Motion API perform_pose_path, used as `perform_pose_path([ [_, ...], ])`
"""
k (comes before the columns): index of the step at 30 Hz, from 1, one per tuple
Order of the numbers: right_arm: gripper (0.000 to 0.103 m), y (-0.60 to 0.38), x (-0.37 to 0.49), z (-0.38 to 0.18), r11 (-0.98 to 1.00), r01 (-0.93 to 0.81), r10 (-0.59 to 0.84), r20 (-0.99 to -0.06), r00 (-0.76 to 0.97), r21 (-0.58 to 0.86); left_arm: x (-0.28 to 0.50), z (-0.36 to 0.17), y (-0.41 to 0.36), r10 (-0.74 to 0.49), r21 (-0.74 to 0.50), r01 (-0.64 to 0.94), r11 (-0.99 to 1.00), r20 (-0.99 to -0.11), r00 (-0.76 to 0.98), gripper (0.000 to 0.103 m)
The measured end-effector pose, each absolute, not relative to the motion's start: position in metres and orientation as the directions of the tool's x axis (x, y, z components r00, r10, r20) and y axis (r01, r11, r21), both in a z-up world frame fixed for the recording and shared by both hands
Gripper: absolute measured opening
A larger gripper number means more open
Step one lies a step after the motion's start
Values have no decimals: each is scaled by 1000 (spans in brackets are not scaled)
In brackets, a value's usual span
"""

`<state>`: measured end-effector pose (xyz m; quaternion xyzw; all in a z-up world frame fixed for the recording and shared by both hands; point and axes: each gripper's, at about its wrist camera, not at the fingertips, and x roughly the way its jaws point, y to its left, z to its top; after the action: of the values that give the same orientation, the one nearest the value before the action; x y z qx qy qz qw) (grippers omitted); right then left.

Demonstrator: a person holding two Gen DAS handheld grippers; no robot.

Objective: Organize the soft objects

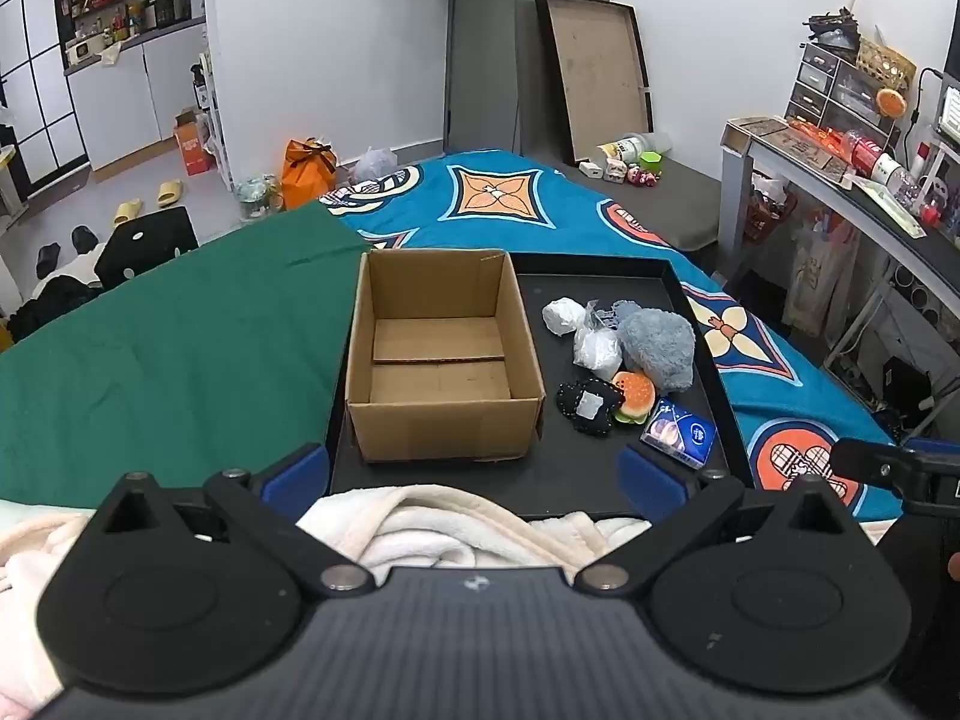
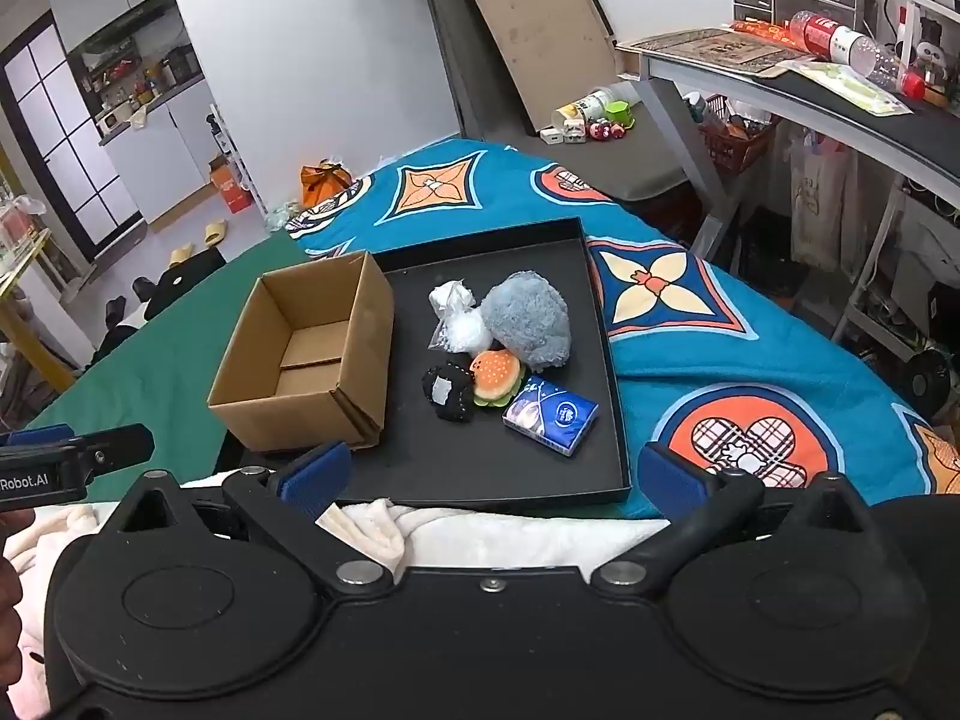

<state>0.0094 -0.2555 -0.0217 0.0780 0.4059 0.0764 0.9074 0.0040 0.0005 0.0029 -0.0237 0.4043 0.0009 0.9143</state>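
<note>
Left gripper [image 1: 474,471] and right gripper [image 2: 492,471] both hovering near the black tray [image 1: 591,483], jaws spread wide, nothing between them; soft things lying clustered on the tray's right half — grey plush [image 2: 528,321], burger toy [image 2: 497,377], black pouch [image 2: 445,390], tissue pack [image 2: 551,414], two white bundles [image 2: 459,318]; cardboard box [image 1: 441,354] sitting open, empty, on the left half.
</note>
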Motion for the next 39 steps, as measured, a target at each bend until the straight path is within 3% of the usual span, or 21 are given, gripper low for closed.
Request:
perform_pose_path([
  [39,103,-265,-2,-20,978,-61,189,-710,679,202,-8,8,-5,-9,-22,-11,1000,-734,679,102],
])
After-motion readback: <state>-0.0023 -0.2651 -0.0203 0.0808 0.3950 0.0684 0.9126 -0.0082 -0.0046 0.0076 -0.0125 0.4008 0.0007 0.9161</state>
